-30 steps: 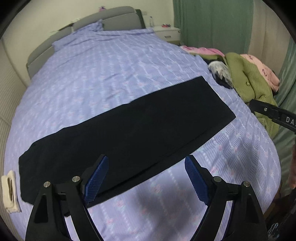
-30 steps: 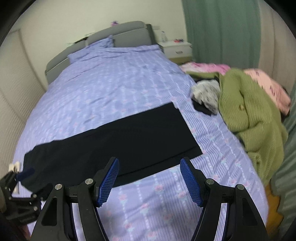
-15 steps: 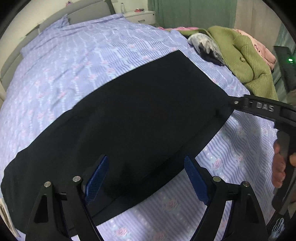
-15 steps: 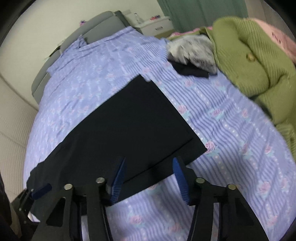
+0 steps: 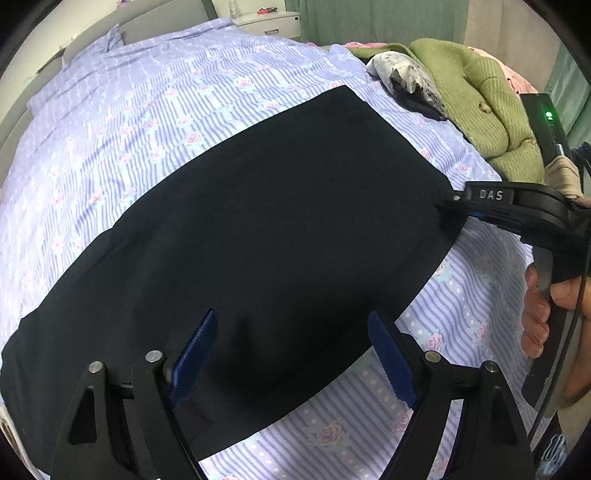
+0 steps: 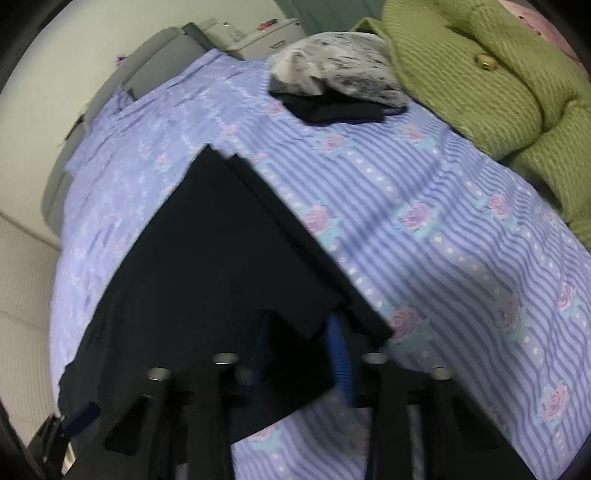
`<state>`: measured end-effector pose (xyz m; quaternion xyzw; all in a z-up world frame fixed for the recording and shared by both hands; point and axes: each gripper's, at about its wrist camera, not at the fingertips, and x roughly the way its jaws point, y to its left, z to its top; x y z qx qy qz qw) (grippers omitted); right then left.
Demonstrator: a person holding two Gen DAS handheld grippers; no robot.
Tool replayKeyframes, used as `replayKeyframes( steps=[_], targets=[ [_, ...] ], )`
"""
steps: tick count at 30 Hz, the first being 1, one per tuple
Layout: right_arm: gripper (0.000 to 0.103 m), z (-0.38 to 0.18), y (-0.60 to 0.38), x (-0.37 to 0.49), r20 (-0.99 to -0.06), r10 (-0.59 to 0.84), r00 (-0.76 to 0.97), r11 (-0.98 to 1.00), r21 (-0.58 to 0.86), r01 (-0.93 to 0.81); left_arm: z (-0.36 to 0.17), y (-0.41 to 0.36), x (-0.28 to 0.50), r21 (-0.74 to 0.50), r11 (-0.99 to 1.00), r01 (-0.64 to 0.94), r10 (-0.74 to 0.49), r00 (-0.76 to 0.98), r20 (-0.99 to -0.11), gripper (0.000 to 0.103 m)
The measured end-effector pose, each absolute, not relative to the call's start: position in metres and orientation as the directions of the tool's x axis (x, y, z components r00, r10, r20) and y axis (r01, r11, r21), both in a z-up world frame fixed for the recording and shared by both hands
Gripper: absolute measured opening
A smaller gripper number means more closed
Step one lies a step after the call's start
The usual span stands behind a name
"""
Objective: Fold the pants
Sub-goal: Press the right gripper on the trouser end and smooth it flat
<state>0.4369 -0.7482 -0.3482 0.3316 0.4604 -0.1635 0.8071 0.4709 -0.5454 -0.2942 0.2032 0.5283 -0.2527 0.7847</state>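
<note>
Black pants [image 5: 258,236] lie flat, folded lengthwise, across the lilac striped bed [image 5: 147,96]. My left gripper [image 5: 291,354] is open, its blue pads straddling the near long edge of the pants close to the fabric. My right gripper [image 6: 301,354] has its jaws narrowed around the near right corner of the pants [image 6: 207,266], with black cloth between the blue pads. In the left wrist view the right gripper [image 5: 452,216] bites that corner, held by a hand.
A green knitted cardigan [image 5: 476,107], a grey-white garment on a dark one [image 5: 406,79] and pink clothes lie at the bed's right side. The grey headboard [image 6: 155,70] and a nightstand [image 5: 269,22] stand at the far end.
Both grippers have moved down and in toward the pants. The right jaws have narrowed from wide open onto the right corner of the pants. The left jaws stayed open.
</note>
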Motion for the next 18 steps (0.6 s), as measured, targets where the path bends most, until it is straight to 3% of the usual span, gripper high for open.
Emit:
replayKeyframes(
  steps=[9,18],
  targets=[
    [0.005,-0.295,-0.746,0.401,-0.818,-0.101,0.566,0.720,0.333,0.609,-0.279,-0.546,0.465,0.033,0.785,0.618,-0.216,0.324,-0.921,0.076],
    [0.006,-0.334,-0.757,0.405,-0.877,-0.047,0.477,0.706,0.309,0.637,-0.286,-0.538,0.458,0.037,0.804,0.594,-0.186,0.310,-0.932,0.076]
  ],
)
